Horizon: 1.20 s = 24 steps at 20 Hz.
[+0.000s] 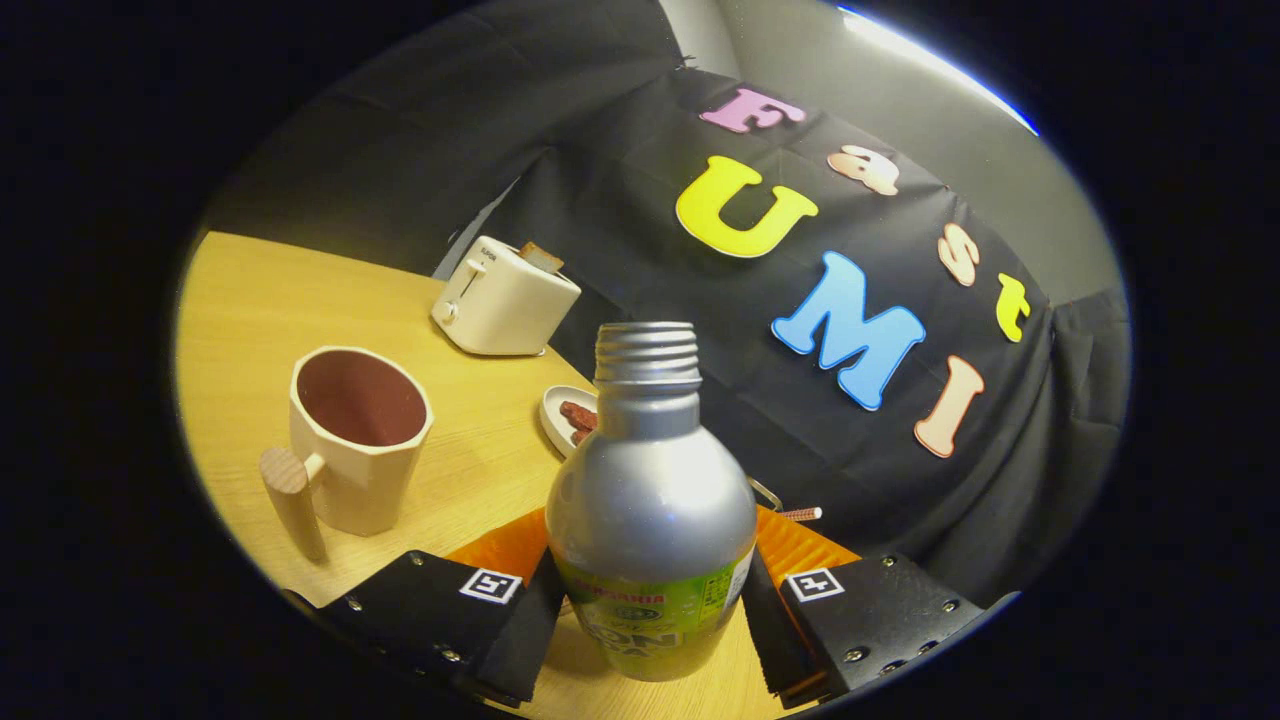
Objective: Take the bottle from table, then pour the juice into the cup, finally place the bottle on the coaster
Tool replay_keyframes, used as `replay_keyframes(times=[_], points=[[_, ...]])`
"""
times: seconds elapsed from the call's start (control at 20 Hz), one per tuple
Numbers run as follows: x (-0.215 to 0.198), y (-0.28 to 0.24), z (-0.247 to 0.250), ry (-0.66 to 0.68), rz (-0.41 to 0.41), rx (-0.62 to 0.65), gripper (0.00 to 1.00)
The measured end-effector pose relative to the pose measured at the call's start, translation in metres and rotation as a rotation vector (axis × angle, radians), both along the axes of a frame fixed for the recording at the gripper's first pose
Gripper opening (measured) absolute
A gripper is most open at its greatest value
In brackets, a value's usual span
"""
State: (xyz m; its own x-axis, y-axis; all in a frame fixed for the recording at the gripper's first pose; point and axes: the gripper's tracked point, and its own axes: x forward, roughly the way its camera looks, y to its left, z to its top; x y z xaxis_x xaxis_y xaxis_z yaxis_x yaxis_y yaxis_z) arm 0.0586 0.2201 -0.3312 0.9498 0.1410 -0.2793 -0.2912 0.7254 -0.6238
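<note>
Two fingers of the claw [650, 610] squeeze the bottle [650, 520] from both sides, down low on its body, so the claw is closed on it and holding it. That silver bottle has no cap, and its open neck points up with a small lean. I cannot see whether any juice is inside. An orange mat [800, 545] peeks out from behind the bottle; it may be the coaster. Off to the left side of the fingers, a little way ahead on the table [250, 300], stands the cup [358, 440] with a wooden handle. It looks empty inside. Farther back sits a toaster [503, 297] with bread poking out, and a small dish [560, 415] with brown bits in it. If the bottle tips too soon, juice could spill on the table. Round, smooth metal might also slip in the fingers.
</note>
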Motion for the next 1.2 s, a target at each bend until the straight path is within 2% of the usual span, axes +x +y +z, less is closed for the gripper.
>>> replay_keyframes(times=[0.6,1.2], points=[[0.003,0.007,-0.018,0.008,0.037,-0.230,0.81],[0.007,0.014,-0.019,-0.026,0.121,-0.463,0.81]])
